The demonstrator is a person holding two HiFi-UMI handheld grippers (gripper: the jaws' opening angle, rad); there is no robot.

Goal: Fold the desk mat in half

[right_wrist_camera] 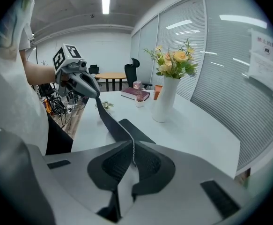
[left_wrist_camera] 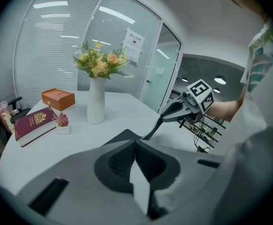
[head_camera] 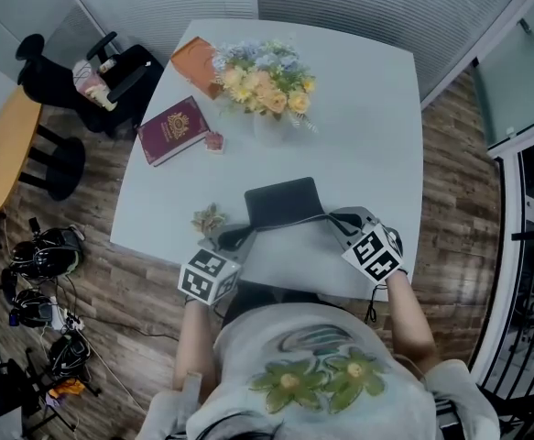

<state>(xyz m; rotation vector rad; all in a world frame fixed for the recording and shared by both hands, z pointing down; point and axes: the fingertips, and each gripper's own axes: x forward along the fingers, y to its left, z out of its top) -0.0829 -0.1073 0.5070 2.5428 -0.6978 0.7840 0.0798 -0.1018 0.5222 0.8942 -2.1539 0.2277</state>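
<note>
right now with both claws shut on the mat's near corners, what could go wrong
1. The left claw and right claw each pinch only a thin corner of the desk mat, so one corner may slip free and the fold go crooked.
2. The vase of flowers stands beyond the mat; carrying the edge too far forward might tip it.

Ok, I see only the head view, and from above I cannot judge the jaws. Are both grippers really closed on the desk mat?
Observer: The left one is. In the left gripper view, the left gripper has its jaws shut on the desk mat, with a pale strip of it pinched between them.
Operator: And the right one?
Observer: The right gripper is shut on the desk mat too. In the right gripper view, the held edge runs up as a dark band to the left gripper.
</note>
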